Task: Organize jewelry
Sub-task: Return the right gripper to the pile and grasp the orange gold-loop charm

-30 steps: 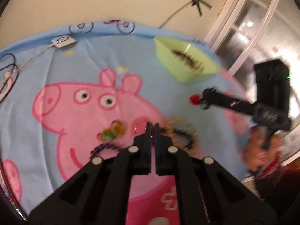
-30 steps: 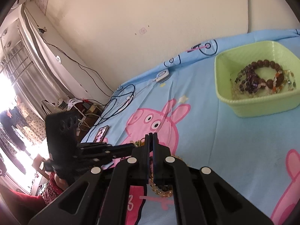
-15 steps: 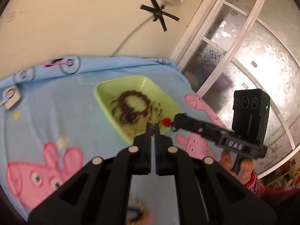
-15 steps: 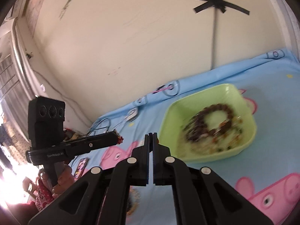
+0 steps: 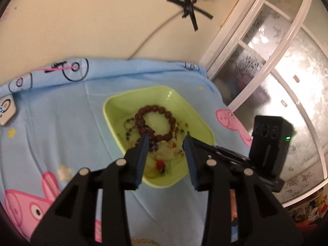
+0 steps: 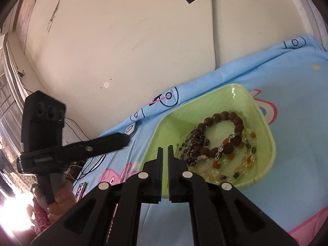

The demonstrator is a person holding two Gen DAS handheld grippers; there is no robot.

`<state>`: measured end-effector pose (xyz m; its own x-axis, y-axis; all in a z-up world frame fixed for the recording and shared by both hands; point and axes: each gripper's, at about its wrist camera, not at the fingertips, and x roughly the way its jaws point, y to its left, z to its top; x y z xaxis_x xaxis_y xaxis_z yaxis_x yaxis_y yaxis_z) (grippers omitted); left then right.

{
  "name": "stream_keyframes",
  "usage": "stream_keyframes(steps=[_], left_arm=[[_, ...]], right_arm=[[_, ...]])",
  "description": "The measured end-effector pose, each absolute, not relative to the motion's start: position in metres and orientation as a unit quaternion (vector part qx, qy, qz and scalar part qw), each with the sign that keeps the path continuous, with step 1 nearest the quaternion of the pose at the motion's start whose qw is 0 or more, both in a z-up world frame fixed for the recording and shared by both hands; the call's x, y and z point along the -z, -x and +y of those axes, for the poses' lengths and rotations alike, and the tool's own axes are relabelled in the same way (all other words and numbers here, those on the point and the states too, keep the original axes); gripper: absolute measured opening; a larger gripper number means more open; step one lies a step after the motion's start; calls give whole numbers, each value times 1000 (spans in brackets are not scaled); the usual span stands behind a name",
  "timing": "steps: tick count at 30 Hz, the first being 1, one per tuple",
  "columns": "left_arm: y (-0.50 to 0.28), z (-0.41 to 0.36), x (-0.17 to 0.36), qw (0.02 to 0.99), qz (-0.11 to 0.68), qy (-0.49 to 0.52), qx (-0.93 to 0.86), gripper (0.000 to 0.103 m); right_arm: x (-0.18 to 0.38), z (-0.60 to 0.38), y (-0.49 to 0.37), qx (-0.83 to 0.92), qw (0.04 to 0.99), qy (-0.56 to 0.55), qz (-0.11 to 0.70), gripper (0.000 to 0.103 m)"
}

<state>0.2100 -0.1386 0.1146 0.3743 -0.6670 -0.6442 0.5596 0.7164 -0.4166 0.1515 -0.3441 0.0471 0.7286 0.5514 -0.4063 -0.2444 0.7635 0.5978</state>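
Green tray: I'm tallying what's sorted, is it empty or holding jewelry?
Holding jewelry: the green tray contains a brown bead bracelet and other beaded strands.

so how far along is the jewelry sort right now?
Done: the green tray already holds a brown bead bracelet, a dark bead strand and a clear-and-orange bead string, plus a red-beaded piece.

In hand: the left gripper stands open over the tray with nothing between its fingers; the right gripper is shut beside it.

Left: a gold chain lies on the sheet.
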Motion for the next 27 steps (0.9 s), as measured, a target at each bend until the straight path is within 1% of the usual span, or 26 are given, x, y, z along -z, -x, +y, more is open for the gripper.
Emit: stream_keyframes(steps=[3, 4, 5, 6, 7, 9, 12, 15, 18, 20, 23, 27], left_arm=[[-204, -123, -125, 833, 410, 73, 366, 34], [-200, -117, -128, 836, 405, 73, 364, 34], [-193, -106, -134, 843, 395, 71, 358, 34], [-189, -97, -137, 849, 388, 68, 352, 34], [-183, -85, -140, 856, 381, 65, 343, 34], [-169, -51, -144, 875, 364, 62, 314, 34], [-154, -8, -138, 892, 359, 63, 266, 34], [-140, 29, -118, 898, 374, 68, 221, 34], [-126, 48, -95, 895, 392, 65, 201, 34], [-116, 52, -83, 893, 400, 56, 197, 34], [-103, 56, -65, 890, 411, 34, 193, 34], [-92, 61, -59, 892, 408, 29, 194, 34]], right_arm=[[-45, -344, -151, -222, 892, -263, 294, 1], [-47, -344, -148, -221, 895, -260, 287, 6], [-48, -344, -146, -219, 898, -258, 280, 22], [-50, -345, -143, -213, 904, -256, 269, 35], [-50, -344, -143, -210, 905, -256, 266, 36], [-50, -347, -141, -211, 905, -256, 266, 36], [-55, -343, -136, -218, 908, -250, 258, 36], [-67, -326, -127, -233, 913, -228, 244, 36], [-78, -292, -117, -268, 911, -184, 253, 34], [-80, -265, -113, -294, 905, -150, 270, 30], [-69, -205, -115, -333, 880, -64, 333, 22], [-50, -136, -115, -359, 848, 60, 386, 21]])
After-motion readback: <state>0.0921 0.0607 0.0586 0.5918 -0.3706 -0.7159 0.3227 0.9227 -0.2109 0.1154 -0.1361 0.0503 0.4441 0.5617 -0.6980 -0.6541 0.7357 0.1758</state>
